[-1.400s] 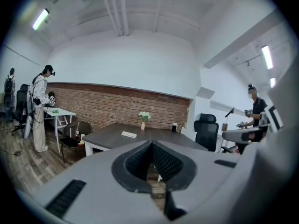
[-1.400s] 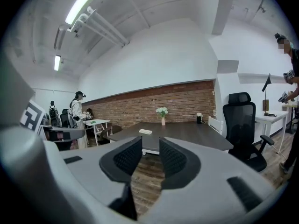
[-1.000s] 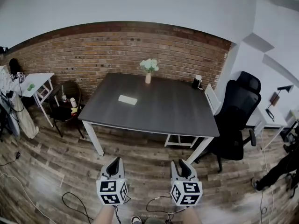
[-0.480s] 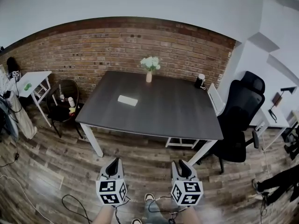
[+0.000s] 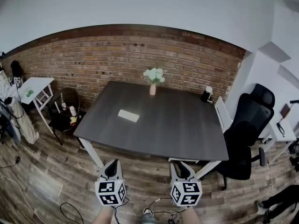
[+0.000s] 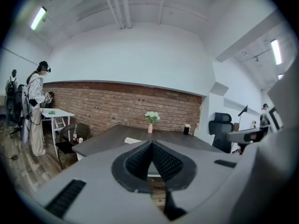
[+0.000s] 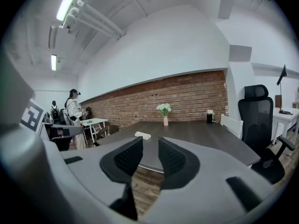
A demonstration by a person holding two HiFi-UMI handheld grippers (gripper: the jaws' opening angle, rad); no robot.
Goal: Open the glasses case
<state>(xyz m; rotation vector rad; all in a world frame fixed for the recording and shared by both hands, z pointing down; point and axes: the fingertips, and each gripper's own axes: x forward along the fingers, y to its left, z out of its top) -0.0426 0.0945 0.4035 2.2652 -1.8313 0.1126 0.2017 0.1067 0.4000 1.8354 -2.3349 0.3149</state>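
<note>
Nothing is done yet: the glasses case (image 5: pixel 128 115) lies seemingly unopened on the table (image 5: pixel 187 129), well apart from the left gripper (image 5: pixel 113 163), jaws together and empty, and the right gripper (image 5: pixel 180 165), jaws closing on nothing

Dark table (image 5: pixel 182 129): glasses case (image 5: pixel 128 115), vase (image 5: pixel 153 89), black container (image 5: pixel 207 94).

The bench (image 5: pixel 177 125) is dark grey with a fine wood grain. The case (image 5: pixel 128 115) is off-white. The wall (image 5: pixel 117 55) is red-brown brick with pale mortar lines. The flowers (image 5: pixel 154 74) are whitish-green, their vase (image 5: pixel 153 89) pale. The chair (image 5: pixel 250 125) is black. The floor (image 5: pixel 42 171) is brown planks in mixed tones.
</note>
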